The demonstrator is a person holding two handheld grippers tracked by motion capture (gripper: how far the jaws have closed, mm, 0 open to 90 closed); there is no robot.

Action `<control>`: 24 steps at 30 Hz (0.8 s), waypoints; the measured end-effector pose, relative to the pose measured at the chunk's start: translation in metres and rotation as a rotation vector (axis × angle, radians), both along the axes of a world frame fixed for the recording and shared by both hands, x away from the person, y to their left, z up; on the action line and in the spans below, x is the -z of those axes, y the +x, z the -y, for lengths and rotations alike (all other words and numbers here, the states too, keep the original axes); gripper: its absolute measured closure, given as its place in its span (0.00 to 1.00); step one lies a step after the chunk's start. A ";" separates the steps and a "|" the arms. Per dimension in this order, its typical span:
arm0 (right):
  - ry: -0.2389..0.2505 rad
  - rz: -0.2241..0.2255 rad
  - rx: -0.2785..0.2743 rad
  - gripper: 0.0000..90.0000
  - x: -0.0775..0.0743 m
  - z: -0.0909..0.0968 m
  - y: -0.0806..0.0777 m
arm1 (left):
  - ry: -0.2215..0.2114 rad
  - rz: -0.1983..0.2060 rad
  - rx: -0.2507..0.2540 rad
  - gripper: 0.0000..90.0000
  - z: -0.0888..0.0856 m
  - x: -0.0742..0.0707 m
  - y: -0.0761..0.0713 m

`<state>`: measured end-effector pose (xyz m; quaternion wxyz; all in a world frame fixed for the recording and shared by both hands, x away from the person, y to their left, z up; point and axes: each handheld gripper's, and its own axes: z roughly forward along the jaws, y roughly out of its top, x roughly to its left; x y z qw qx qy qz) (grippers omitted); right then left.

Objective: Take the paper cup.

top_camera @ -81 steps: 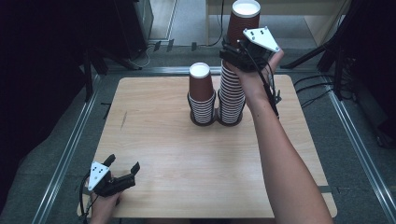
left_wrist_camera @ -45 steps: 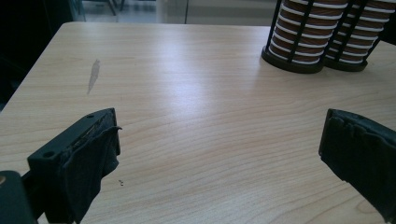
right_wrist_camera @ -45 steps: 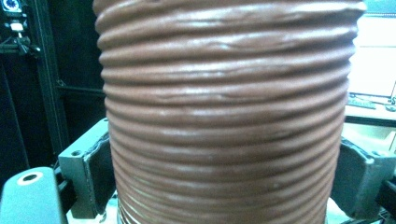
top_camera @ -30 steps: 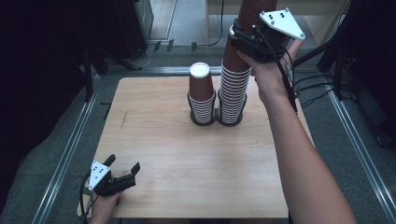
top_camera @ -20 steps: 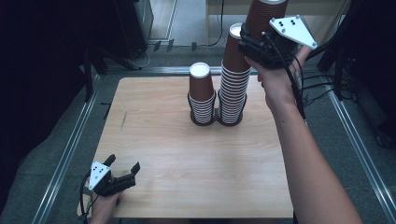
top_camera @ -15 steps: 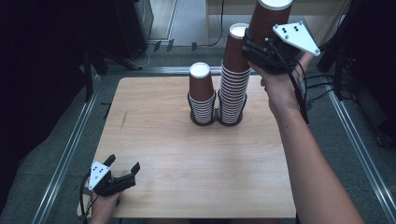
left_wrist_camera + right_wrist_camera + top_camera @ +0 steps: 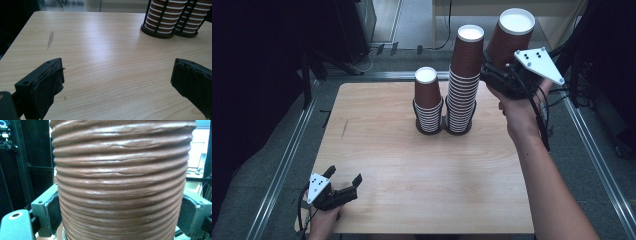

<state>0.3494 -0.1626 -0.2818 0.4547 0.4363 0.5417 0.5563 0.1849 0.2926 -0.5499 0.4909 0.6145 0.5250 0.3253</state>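
Where the light wooden table meets its near left corner, the left gripper rests with its jaws spread wide, nothing between them. Toward the far edge, two black wire holders stand touching: the left holds a short stack of ribbed brown paper cups, the right a taller stack. Beyond the far right corner, the right gripper clamps a single ribbed brown paper cup, held aloft, upright, beside the taller stack.

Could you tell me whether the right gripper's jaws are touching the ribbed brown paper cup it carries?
Touching. In the right gripper view, both jaws of the right gripper press against the sides of the ribbed brown paper cup, with no gap.
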 end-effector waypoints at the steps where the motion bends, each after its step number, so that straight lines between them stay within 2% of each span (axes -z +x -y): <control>1: 0.000 -0.003 -0.002 0.12 0.003 0.001 -0.001 | 0.000 0.000 0.000 0.00 0.000 0.000 0.000; 7: -0.036 0.000 -0.005 0.12 0.021 0.000 -0.012 | 0.001 0.002 0.000 0.00 0.000 0.000 0.000; 13: -0.026 -0.004 -0.010 0.12 0.035 -0.002 -0.022 | 0.000 0.003 0.000 0.00 0.000 0.000 0.000; 17: -0.038 -0.005 -0.021 0.12 0.042 -0.002 -0.029 | 0.000 0.006 -0.004 0.00 0.000 0.000 -0.001; 19: -0.025 -0.008 -0.030 0.12 0.047 -0.001 -0.035 | 0.001 0.006 -0.004 0.00 0.000 0.000 -0.001; 22: -0.028 0.001 -0.036 0.12 0.055 0.001 -0.041 | 0.000 0.006 -0.004 0.00 0.000 0.000 -0.001; 24: -0.025 -0.008 -0.032 0.12 0.064 0.003 -0.045 | -0.001 0.008 -0.005 0.00 0.000 0.000 -0.001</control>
